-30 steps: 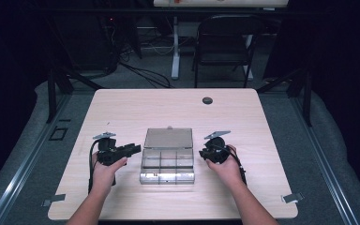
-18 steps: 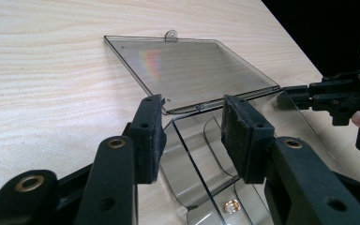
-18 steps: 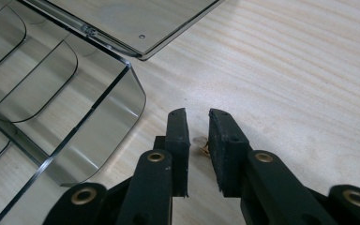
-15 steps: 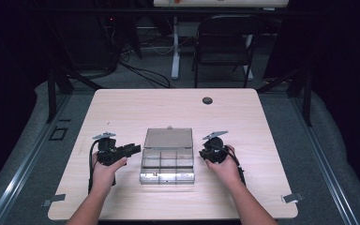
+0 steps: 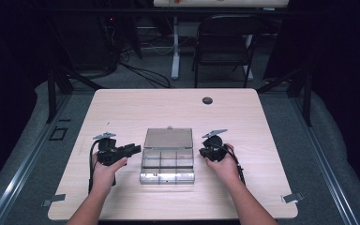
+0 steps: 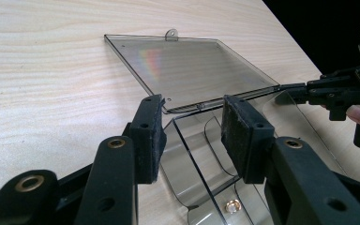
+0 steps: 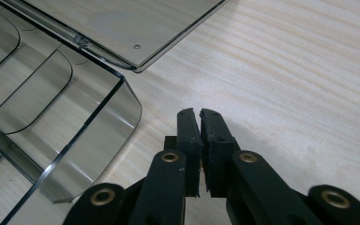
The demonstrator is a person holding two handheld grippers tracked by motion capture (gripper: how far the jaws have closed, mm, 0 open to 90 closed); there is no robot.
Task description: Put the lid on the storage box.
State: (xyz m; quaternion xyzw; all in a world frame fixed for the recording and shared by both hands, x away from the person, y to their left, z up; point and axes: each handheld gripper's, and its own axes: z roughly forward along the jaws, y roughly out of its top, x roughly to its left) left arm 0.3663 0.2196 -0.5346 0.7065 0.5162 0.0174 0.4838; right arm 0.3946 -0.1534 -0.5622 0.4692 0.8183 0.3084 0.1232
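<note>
Surface (image 5: 136,108), high view: one clear compartment box (image 5: 167,164) at centre, lid (image 5: 168,138) flipped flat behind it. Two grippers flank it, left gripper (image 5: 133,149) at its left edge, right gripper (image 5: 202,151) at its right edge. One dark round disc (image 5: 207,100) far back, one chair (image 5: 225,44) beyond. Left gripper view: jaws apart, released, pads straddling the box wall (image 6: 187,150) near the hinge; one small brass ring (image 6: 233,205) inside. Right gripper view: jaws have just been closing, now clenched on nothing, just beside the box corner (image 7: 98,136).
</note>
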